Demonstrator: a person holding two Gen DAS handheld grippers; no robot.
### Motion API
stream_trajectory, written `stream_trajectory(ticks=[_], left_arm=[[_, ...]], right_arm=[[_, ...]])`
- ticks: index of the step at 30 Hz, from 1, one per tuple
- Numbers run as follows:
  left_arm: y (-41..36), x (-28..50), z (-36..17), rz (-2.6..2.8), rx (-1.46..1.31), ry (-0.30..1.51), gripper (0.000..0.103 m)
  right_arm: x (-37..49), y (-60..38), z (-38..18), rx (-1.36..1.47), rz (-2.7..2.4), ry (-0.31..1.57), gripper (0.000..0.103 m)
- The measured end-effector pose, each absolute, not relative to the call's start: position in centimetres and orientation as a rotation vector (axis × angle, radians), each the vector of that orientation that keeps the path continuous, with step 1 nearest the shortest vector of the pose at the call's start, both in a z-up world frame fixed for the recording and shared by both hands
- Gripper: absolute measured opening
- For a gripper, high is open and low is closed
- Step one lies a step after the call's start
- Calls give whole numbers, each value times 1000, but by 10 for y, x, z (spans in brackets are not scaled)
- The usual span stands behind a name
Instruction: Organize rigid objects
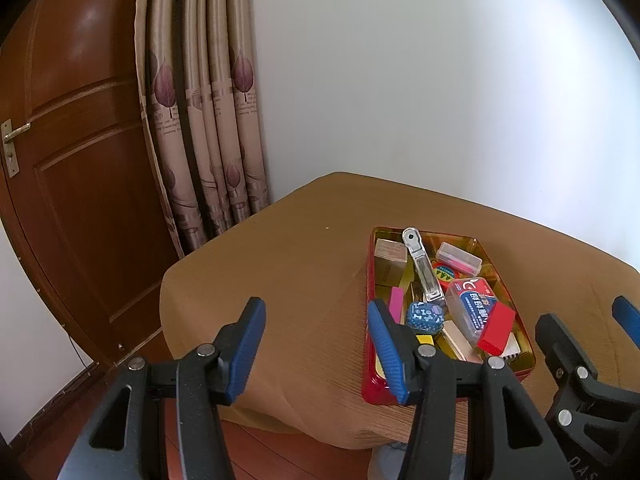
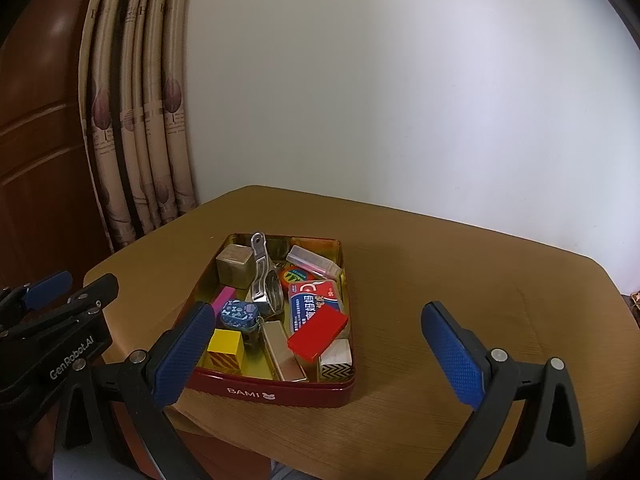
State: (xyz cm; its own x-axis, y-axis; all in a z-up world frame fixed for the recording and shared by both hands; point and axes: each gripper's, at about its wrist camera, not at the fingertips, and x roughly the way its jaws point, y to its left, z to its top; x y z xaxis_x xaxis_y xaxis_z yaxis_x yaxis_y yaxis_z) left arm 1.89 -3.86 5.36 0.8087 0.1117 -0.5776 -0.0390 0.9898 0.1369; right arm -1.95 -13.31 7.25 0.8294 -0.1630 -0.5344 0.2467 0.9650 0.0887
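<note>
A red tin [image 2: 280, 391] with a gold inside sits on a brown-covered table [image 2: 440, 280] and shows in the left wrist view too [image 1: 370, 384]. It holds several small things: a red block [image 2: 318, 332], a yellow cube [image 2: 225, 347], a blue patterned tin [image 2: 239, 313], a metal clip [image 2: 264, 280], a red-blue box [image 2: 314, 300] and a clear pink case [image 2: 314, 261]. My left gripper [image 1: 316, 344] is open and empty, held left of the tin before the table's near edge. My right gripper [image 2: 318, 356] is open and empty, held over the tin's near side.
A brown wooden door [image 1: 80, 200] and a patterned curtain [image 1: 200, 120] stand at the left. A white wall [image 2: 400, 100] runs behind the table. The table drops off to a wooden floor [image 1: 280, 456] at its near edge.
</note>
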Motion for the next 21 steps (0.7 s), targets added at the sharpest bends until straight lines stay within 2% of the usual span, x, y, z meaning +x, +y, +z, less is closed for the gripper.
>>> stream_trajectory(ticks=[21], left_arm=[[-40, 21, 51, 79, 138, 634, 54]], right_arm=[[-19, -130, 70, 151, -209, 569, 102]])
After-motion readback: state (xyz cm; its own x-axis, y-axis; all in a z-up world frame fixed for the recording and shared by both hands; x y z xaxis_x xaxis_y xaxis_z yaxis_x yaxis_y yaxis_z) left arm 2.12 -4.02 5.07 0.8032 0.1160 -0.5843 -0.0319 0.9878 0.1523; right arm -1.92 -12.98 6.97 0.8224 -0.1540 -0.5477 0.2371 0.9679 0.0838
